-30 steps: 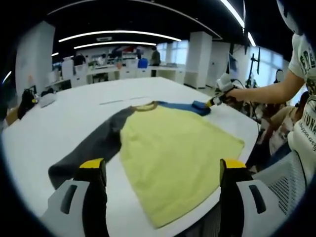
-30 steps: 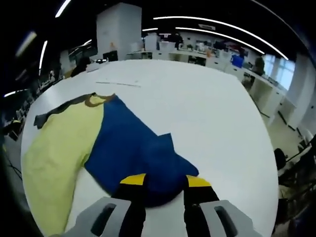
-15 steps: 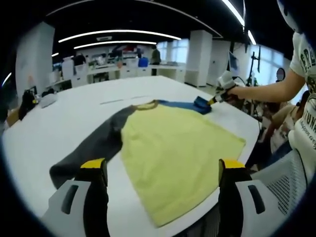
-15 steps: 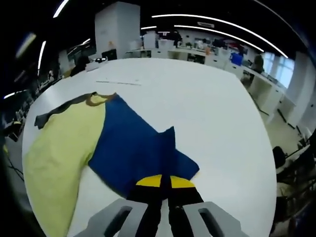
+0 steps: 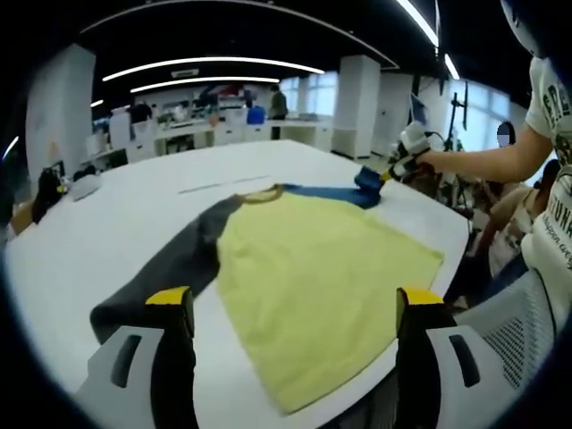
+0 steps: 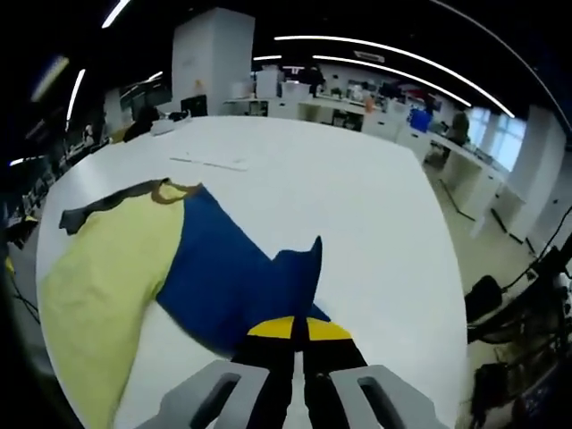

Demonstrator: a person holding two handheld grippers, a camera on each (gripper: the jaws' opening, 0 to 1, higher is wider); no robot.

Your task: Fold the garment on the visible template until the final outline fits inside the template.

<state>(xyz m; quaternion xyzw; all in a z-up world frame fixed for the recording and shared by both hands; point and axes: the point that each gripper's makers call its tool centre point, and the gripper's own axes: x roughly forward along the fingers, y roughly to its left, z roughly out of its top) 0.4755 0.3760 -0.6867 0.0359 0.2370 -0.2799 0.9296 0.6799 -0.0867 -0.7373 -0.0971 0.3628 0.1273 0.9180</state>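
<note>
Right claw [image 6: 298, 332] pressed together, pinching blue sleeve [image 6: 234, 281] edge, sleeve lifted off white desk [image 6: 357, 206]. Left gripper view: same claw [image 5: 386, 172] far across shirt [image 5: 313, 277], held by person's hand [image 5: 420, 161]. Left claw [image 5: 295, 308] spread wide, gripping nothing, over shirt's near hem. Grey sleeve [image 5: 170, 264] flat on desk, leftward.

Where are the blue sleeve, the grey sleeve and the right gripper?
blue sleeve [image 6: 232, 281]: right gripper view, middle of its cloth.
grey sleeve [image 5: 174, 264]: left gripper view, mid-length.
right gripper [image 6: 292, 329]: right gripper view, between its yellow tips.
</note>
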